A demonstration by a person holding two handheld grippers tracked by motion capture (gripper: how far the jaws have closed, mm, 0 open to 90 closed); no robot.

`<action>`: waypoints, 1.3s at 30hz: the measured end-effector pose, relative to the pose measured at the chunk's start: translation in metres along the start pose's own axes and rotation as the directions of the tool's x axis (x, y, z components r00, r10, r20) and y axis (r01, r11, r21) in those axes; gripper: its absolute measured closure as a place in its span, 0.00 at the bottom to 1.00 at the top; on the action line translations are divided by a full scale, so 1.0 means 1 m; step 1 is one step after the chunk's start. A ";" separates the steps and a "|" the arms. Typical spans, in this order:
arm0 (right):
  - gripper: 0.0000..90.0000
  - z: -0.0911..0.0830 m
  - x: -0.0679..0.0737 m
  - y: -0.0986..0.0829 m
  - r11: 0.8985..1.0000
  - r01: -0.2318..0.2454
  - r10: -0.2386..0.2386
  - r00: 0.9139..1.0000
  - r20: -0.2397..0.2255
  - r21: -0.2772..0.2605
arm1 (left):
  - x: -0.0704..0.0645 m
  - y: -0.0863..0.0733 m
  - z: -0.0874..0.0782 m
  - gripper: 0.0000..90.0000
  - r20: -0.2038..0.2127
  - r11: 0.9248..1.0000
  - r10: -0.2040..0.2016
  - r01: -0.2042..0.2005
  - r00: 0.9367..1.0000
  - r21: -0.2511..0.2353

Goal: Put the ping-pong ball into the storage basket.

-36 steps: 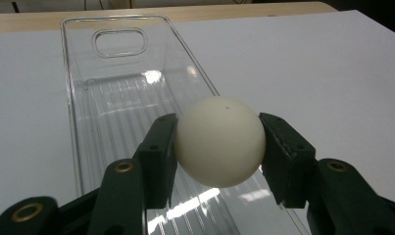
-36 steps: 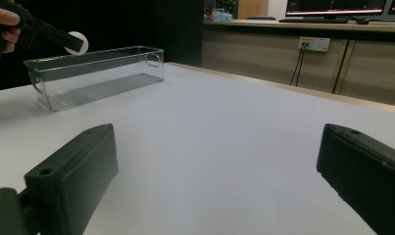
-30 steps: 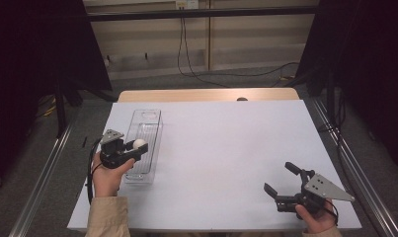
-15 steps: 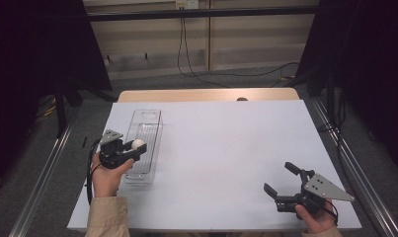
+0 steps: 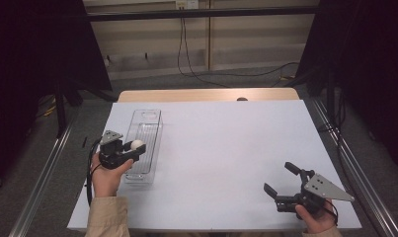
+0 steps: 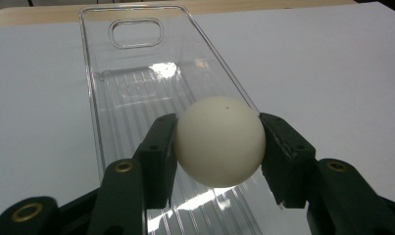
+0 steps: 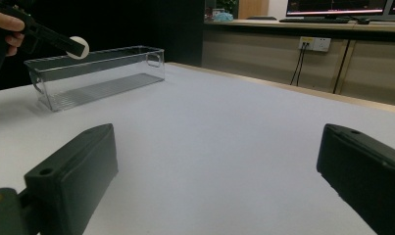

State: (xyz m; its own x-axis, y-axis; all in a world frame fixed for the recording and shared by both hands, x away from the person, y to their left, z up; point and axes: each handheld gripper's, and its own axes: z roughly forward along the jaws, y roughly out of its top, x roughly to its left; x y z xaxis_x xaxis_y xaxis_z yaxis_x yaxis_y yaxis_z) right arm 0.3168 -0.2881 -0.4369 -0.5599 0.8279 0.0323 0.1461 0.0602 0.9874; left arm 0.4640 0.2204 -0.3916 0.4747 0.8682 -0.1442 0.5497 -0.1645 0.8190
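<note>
A white ball (image 6: 219, 141) is clamped between the jaws of my left gripper (image 5: 135, 148), which is shut on it. The ball (image 5: 137, 144) hangs over the near half of a clear plastic bin (image 5: 146, 129) at the table's left. In the left gripper view the bin's ribbed floor (image 6: 141, 98) lies below the ball with nothing in it. From the right gripper view the ball (image 7: 79, 47) sits just above the bin's rim (image 7: 94, 58). My right gripper (image 5: 281, 184) rests open at the near right of the table, nothing between its jaws.
A white sheet (image 5: 221, 148) covers the table, with a wooden strip (image 5: 206, 95) along its far edge. Metal rails (image 5: 344, 158) run down both sides. Cables (image 5: 196, 69) trail across the floor beyond.
</note>
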 end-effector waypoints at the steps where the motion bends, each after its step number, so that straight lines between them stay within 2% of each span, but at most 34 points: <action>1: 0.01 0.000 0.000 0.000 1.000 0.000 0.000 1.000 0.000 0.000 | 0.000 0.000 0.000 0.57 -0.002 1.000 0.003 -0.003 1.000 0.001; 7: 0.01 0.000 -0.001 0.000 1.000 0.012 -0.012 1.000 -0.002 -0.001 | 0.000 -0.001 0.001 0.57 -0.006 1.000 0.002 -0.002 1.000 0.006; 39: 0.01 0.000 0.000 0.000 1.000 0.010 -0.010 1.000 -0.006 -0.001 | 0.001 -0.003 0.005 0.57 -0.023 0.999 0.017 -0.017 1.000 0.032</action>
State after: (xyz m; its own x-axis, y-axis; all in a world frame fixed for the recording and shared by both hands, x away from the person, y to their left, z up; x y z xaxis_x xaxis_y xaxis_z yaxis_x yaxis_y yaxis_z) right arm 0.3168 -0.2886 -0.4368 -0.5659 0.8241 0.0235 0.1395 0.0676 0.9879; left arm 0.4657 0.2194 -0.3971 0.4682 0.8758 -0.1171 0.5634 -0.1937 0.8032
